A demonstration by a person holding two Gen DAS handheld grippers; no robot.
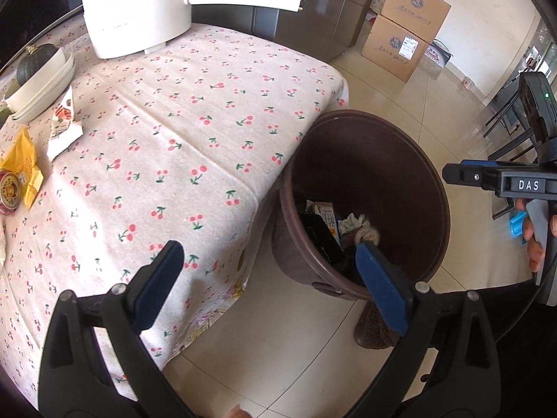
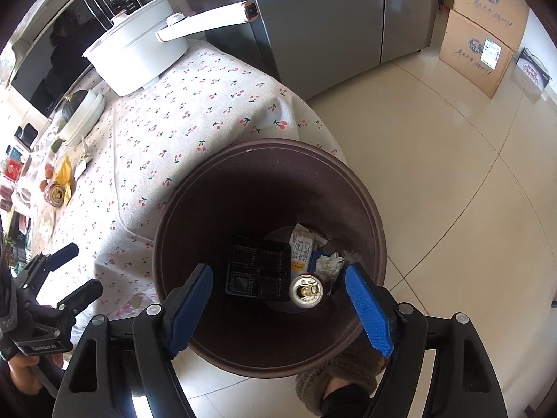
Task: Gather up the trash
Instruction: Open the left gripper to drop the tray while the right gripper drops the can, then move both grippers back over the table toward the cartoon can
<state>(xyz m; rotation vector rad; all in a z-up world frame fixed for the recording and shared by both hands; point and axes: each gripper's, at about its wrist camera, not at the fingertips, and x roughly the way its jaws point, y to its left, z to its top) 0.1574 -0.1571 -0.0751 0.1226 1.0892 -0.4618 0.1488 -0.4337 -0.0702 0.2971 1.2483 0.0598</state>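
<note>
A brown trash bin (image 2: 365, 209) stands on the floor by the table corner; it also shows in the left wrist view (image 1: 410, 160). Inside lie a black plastic tray (image 2: 257, 268), a silver can (image 2: 305, 291), a carton (image 2: 303, 247) and crumpled paper (image 2: 329, 263). My right gripper (image 2: 278, 303) is open and empty just above the bin. My left gripper (image 1: 269, 278) is open and empty over the table edge beside the bin. On the table's left lie a yellow wrapper (image 1: 22, 163), a white snack wrapper (image 1: 62, 125) and a round tin (image 1: 8, 191).
A cherry-print cloth covers the table (image 1: 195, 132). A white pot with a long handle (image 1: 139, 10) and stacked white dishes (image 1: 45, 83) stand at the back. Cardboard boxes (image 1: 403, 31) sit on the tiled floor. A slippered foot (image 2: 334, 379) is beside the bin.
</note>
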